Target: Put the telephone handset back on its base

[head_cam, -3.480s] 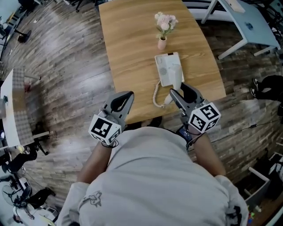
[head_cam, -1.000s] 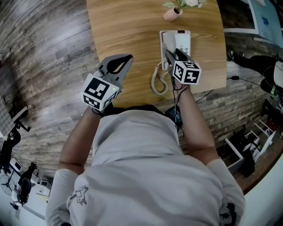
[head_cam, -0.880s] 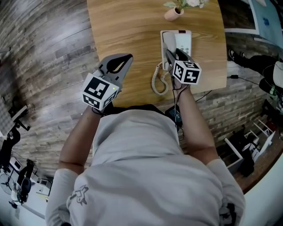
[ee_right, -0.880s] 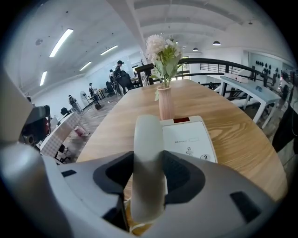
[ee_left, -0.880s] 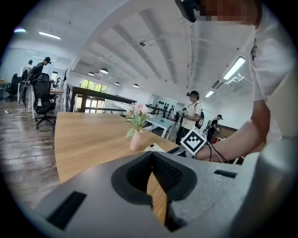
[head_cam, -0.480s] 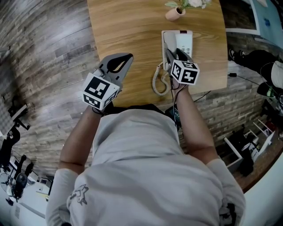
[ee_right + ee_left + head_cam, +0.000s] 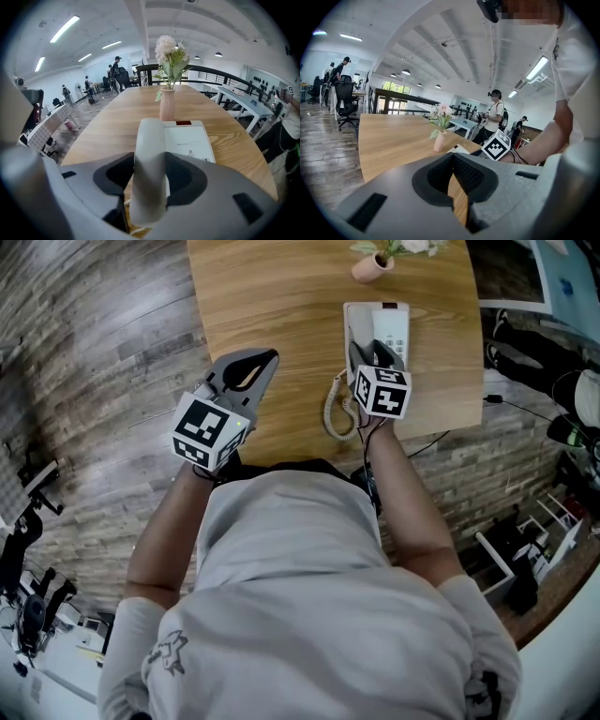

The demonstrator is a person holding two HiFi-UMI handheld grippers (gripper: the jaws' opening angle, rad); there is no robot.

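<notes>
The white telephone base lies on the wooden table, with its coiled cord trailing toward the near edge. My right gripper hovers over the base's left side, shut on the white handset. In the right gripper view the handset stands lengthwise between the jaws, with the base right behind it. In the head view the gripper hides most of the handset. My left gripper stays over the table's near edge, shut and holding nothing; its jaws meet with only table showing between them.
A small pink vase with flowers stands just beyond the base, and it also shows in the right gripper view. The table's right edge is near the phone. People and office chairs are far off in the room.
My right gripper has carried the handset from the table's near edge up over the base and edged slightly left in the last second. The left gripper has barely moved.
</notes>
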